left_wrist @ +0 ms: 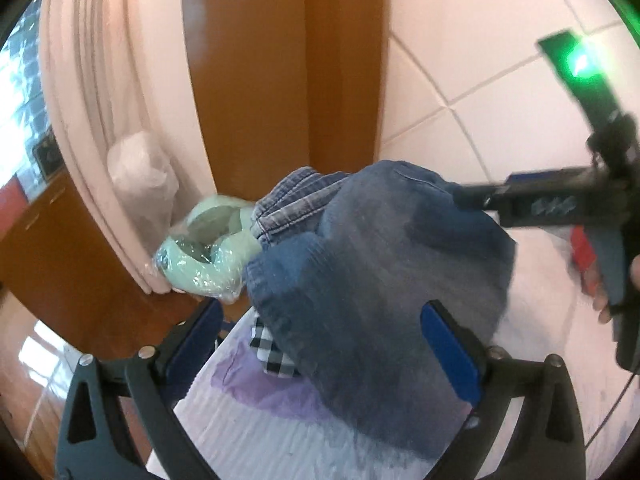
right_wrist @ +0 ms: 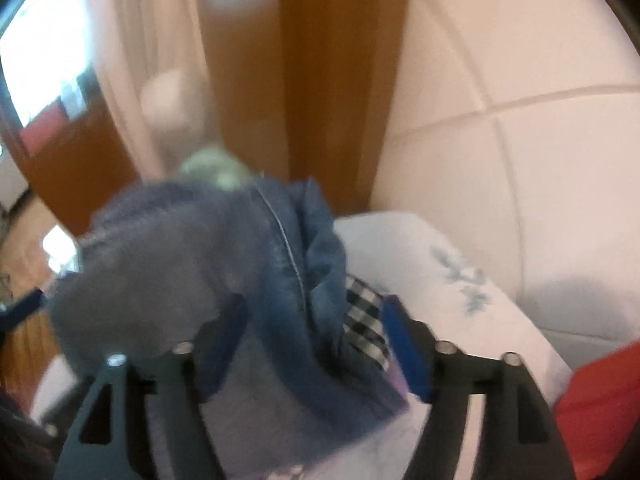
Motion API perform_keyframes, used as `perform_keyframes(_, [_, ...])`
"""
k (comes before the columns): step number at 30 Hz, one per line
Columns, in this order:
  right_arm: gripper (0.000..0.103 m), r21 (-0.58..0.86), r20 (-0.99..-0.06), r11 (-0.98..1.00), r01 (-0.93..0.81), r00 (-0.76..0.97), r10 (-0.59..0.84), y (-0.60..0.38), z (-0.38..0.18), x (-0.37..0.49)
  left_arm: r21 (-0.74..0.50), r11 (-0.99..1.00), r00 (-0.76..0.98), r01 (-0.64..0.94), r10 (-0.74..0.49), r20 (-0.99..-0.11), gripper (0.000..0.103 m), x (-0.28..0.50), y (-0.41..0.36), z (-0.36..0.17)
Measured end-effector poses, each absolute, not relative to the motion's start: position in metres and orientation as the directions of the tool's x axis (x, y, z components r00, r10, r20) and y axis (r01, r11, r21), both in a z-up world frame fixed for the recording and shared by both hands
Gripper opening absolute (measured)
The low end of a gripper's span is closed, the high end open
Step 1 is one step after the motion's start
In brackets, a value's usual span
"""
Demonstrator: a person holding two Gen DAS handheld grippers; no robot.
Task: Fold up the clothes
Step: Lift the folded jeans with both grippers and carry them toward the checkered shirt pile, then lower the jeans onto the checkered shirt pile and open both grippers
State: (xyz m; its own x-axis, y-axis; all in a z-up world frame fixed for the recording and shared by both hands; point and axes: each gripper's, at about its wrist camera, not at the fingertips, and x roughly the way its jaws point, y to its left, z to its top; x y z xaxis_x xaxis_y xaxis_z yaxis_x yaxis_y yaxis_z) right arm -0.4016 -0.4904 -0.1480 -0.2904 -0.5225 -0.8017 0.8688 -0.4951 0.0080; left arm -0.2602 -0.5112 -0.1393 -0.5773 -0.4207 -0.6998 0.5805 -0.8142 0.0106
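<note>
A blue denim garment (left_wrist: 372, 264) lies bunched on a white bed sheet (left_wrist: 248, 420). It also shows, blurred, in the right wrist view (right_wrist: 224, 280). My left gripper (left_wrist: 324, 344) is open, its blue pads on either side of the denim's near edge. My right gripper (right_wrist: 316, 344) is open too, with the denim between its fingers. The right gripper shows in the left wrist view (left_wrist: 560, 204) at the far right, reaching to the denim's far edge. A black-and-white checked cloth (left_wrist: 272, 348) lies under the denim, also in the right wrist view (right_wrist: 366, 328).
A mint green item in clear plastic wrap (left_wrist: 204, 252) lies beside the denim by a pink curtain (left_wrist: 100, 120). A brown wooden post (left_wrist: 280, 80) and white tiled wall (left_wrist: 500, 80) stand behind. A red thing (right_wrist: 600, 408) is at the right.
</note>
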Motion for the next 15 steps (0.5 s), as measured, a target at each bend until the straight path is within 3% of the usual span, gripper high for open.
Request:
perform_keyframes(1, [0.1, 0.022, -0.789, -0.505, 0.863, -0.296, -0.539, -0.483, -0.139, -0.398, 0.017, -0.819, -0.577, 0.574, -0.419, -0.701, 0.101, -0.256, -0.508, -0.137])
perform_keyframes(2, [0.103, 0.039, -0.78, -0.513, 0.858, -0.295, -0.552, -0.477, -0.134, -0.392, 0.017, -0.823, -0.576, 0.567, -0.412, -0.706, 0.101, -0.253, -0.51, -0.137])
perform_keyframes(15, [0.103, 0.138, -0.799, -0.607, 0.782, -0.274, -0.535, -0.421, -0.155, -0.312, -0.017, -0.863, -0.596, 0.505, -0.335, -0.73, 0.101, -0.215, -0.493, -0.131])
